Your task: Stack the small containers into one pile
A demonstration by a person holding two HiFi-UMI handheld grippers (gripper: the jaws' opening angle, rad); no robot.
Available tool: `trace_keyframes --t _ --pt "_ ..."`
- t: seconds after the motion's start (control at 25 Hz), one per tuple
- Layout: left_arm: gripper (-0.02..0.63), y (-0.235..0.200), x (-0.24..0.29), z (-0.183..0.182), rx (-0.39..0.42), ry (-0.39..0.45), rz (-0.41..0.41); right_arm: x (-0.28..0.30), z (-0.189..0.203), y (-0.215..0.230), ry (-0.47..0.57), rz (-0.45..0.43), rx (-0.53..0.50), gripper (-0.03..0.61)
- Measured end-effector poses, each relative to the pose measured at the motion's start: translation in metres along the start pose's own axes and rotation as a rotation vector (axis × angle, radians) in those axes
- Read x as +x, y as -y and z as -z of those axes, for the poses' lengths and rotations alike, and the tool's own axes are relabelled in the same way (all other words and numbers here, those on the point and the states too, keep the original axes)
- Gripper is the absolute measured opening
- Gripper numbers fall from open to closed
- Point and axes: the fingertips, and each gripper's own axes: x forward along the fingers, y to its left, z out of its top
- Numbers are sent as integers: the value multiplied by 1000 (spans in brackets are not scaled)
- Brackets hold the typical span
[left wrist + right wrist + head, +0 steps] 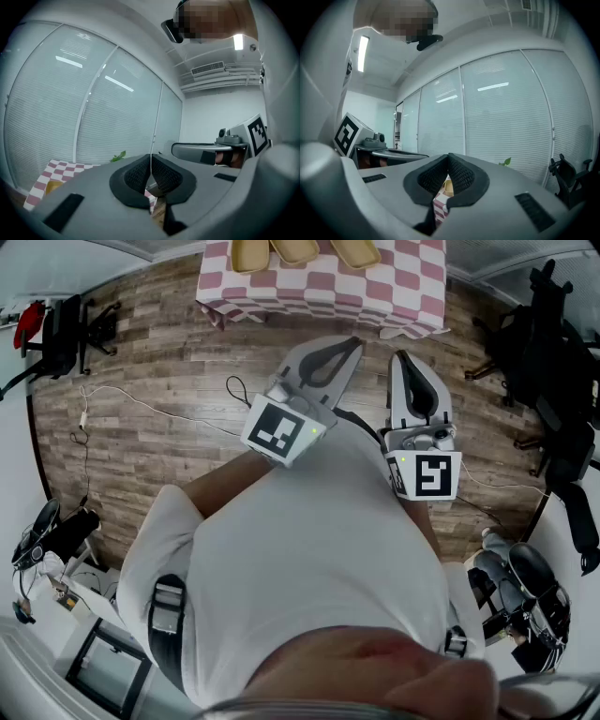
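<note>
Office room, wood-plank floor (150,362), tall blinded windows (56,108) behind the desk (375,287). The desk wears a pink-and-white checked cloth and sits at the top edge of the head view. A black office chair (553,343) stands off to the desk's right, and a green plant (119,156) pokes up behind it.

Task items: three pale yellow small containers (295,249) sit on the desk, side by side in a row, cut off by the frame. They look separate, not nested. My read is that the row leaves each one free to be picked singly. Stacking has not begun.

My position: standing on the floor short of the desk, well apart from the containers, both tools tucked near my chest and pointing toward the desk.

Left hand-held gripper (349,345): in its own view (151,164) the ribbed pads meet in a thin seam with nothing between them. Only a scrap of checked cloth shows below the seam.

Right hand-held gripper (397,357): its own view (448,164) shows the tips pressed together and empty. Under the tips, cloth and one yellow container show, so this tool is aimed at the desk.

Why held so, as I judge it: jaws together because there is nothing to carry, and tools kept close for the walk-up. The next move calls for stepping up to the desk and spreading one set of jaws over a container rim.

Risk: the containers look light and shallow, so a rim pinch may tip one.
</note>
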Motion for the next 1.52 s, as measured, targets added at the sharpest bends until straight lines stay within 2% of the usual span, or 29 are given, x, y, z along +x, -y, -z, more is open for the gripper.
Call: trace_keyframes --t 0.44,0.8,1.04,1.2,1.52 --pt "37 9 3 -2 -6 -4 -4 -9 1 3 -1 -12 7 31" --pt "35 8 9 11 -32 -26 -45 -6 7 16 7 -37 47 32" --pt "35 -15 19 14 -39 -31 -69 15 13 24 -6 -49 59 32" --pt "37 -34 36 16 -38 -40 -57 35 14 35 -10 -39 55 32" --pt "37 -95 88 3 -34 -27 -44 111 11 70 -21 -37 29 32"
